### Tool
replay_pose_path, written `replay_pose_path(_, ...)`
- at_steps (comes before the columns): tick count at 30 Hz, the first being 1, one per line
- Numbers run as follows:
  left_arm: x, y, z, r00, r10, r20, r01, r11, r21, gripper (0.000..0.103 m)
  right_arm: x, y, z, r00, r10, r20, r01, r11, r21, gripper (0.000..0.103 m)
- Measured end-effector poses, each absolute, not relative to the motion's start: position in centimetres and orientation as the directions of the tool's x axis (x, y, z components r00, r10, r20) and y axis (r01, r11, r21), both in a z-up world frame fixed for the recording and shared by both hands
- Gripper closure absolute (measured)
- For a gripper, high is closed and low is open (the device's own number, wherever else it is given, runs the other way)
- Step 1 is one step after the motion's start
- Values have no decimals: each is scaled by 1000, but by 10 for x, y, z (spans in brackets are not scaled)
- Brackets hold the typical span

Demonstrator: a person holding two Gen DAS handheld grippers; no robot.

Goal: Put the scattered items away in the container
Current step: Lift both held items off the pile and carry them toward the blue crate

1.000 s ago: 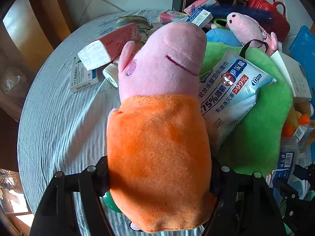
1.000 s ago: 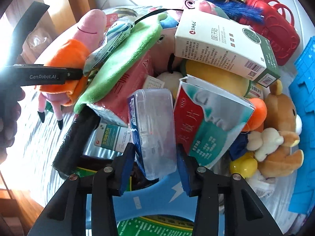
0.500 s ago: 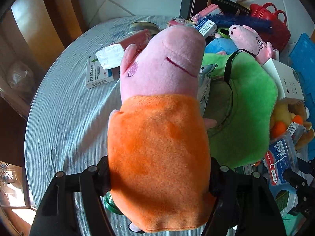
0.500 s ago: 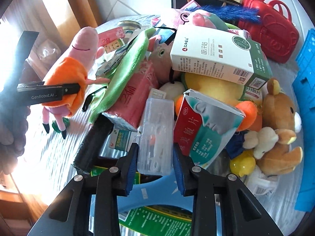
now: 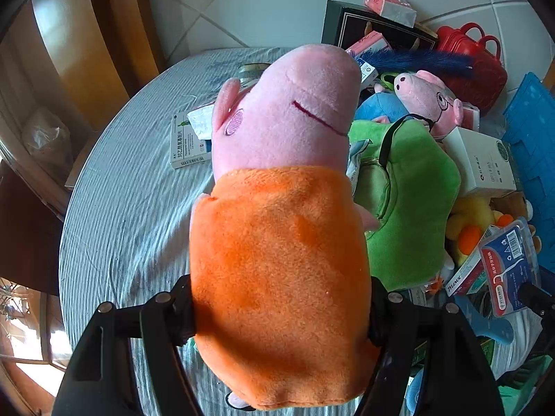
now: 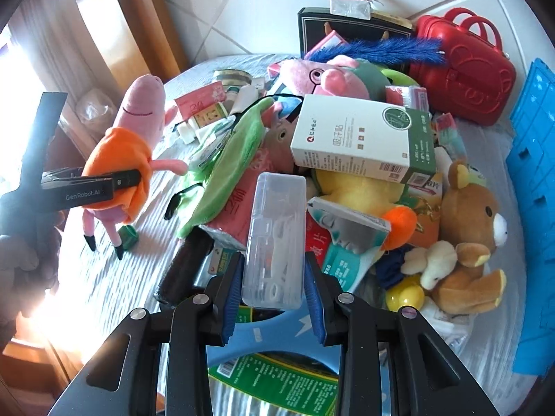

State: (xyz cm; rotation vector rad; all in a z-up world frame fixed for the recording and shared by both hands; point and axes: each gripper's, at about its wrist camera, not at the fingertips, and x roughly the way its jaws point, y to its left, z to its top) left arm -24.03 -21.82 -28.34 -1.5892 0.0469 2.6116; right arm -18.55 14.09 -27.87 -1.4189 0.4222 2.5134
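Quick count from the two wrist views: two pig plushies, one brown bear (image 6: 468, 228), one yellow duck toy (image 6: 360, 190), one red toy suitcase (image 6: 461, 79), one blue crate (image 6: 534, 187) at the right edge, plus a bunch of medicine boxes I can't count reliably.

The left gripper (image 5: 277, 308) is clamped on the pig plush (image 5: 277, 208), squeezing its orange dress from both sides. Pink head, dark red smile line, hanging above the table (image 5: 131, 215), left of the pile.

The right gripper (image 6: 274, 294) has its blue pads pressed against a clear plastic case (image 6: 274, 239) with white floss picks inside, held over the pile's near edge.

The second pig (image 5: 430, 100) wears glasses and lies on the heap.
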Motion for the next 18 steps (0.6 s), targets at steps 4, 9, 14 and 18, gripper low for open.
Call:
replay_pose_path(4,-235,-214,-270,-469,59,-881,-84,-996,-22,32,-177,145,-260,-529,67,-846,-327,-936,131,70)
replay_pose_path(9,-228,-209,-251,-493,58,-868,-80,-997,-21,32,-164,150,-240,-552,80,-830,-323,-938,124,70)
replay_pose_path(14,-219,-200,-230,-508,48,-860,-87,-996,-4,32,-150,157,-223,-576,91,-813,-324,-938,125,70)
replay_pose_path(18,-211,-188,-213,-527,52,-848,-105,-994,4,32,-137,166,-208,-598,97,-796,-334,-933,137,70)
